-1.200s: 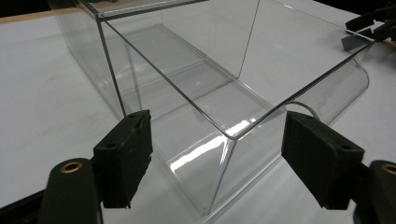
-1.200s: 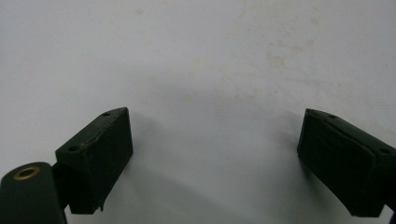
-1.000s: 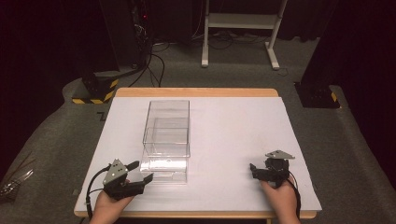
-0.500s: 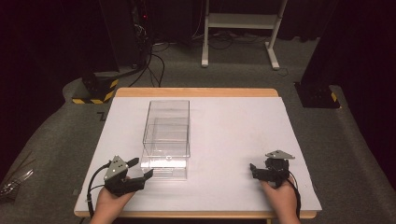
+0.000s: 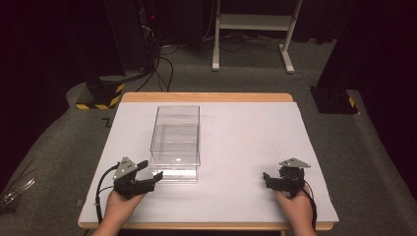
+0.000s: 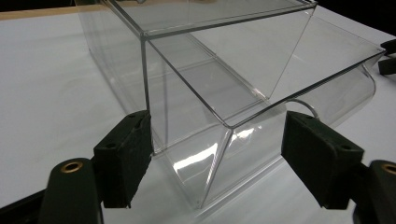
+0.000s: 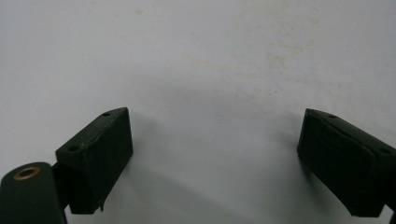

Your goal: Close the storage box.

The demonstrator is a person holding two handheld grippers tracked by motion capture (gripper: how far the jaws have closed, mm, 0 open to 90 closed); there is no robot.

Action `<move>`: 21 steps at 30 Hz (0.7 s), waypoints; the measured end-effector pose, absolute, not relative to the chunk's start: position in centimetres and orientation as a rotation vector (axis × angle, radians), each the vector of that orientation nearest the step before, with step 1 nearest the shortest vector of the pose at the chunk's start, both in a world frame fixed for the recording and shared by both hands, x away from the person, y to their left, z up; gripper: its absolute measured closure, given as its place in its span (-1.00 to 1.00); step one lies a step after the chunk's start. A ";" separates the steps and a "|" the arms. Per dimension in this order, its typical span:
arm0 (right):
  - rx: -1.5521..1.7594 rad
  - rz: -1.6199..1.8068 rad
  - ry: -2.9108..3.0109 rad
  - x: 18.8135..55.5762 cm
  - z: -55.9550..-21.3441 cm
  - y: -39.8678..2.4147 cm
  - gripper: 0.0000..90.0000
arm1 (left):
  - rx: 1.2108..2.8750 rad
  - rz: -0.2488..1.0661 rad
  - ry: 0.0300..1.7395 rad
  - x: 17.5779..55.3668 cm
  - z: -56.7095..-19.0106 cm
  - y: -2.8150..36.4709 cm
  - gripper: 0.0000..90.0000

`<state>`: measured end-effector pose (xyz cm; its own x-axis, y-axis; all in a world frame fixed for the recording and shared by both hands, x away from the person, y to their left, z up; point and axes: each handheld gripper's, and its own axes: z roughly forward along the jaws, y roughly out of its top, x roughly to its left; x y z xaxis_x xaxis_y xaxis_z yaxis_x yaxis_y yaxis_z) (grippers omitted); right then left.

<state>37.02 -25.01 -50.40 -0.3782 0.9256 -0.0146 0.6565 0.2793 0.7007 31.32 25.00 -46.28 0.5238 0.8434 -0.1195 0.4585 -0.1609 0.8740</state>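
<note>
A clear plastic box (image 5: 175,140) stands on the white table (image 5: 246,137), left of centre, with a lower curved front section towards me. My left gripper (image 5: 150,171) is open at the box's near left corner. In the left gripper view the black pads (image 6: 123,158) stand either side of that corner of the box (image 6: 224,93), apart from it. My right gripper (image 5: 273,177) rests near the table's front right, far from the box. It is open over bare tabletop (image 7: 210,56) and holds nothing, its gripper midpoint (image 7: 215,140) lying between wide-spread pads.
The table has a wooden rim (image 5: 206,97) at the back and front. Beyond it lie grey floor, cables, a yellow-striped base (image 5: 101,96) at back left and a white stand (image 5: 251,29) behind.
My left gripper has edged slightly forward towards the box's near corner. The right gripper and the box have stayed put.
</note>
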 end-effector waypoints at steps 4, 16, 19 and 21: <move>1.424 0.861 2.133 37.0 -50.4 -25.0 -0.78 | 1.795 0.501 1.094 31.8 -46.3 24.9 -0.44; 1.424 0.861 2.133 37.0 -50.4 -25.0 -0.78 | 1.792 0.528 1.120 33.4 -46.2 24.9 -0.48; 1.424 0.861 2.133 37.0 -50.4 -25.0 -0.78 | 1.791 0.540 1.122 33.9 -46.2 24.8 -0.48; 1.424 0.861 2.133 37.0 -50.4 -25.0 -0.78 | 1.788 0.545 1.127 34.1 -46.2 24.8 -0.49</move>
<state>37.02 -25.02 -50.40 -0.3781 0.9257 -0.0135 0.6566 0.2784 0.7009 34.06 24.82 -46.21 0.4818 0.8704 -0.1010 0.4618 -0.1543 0.8735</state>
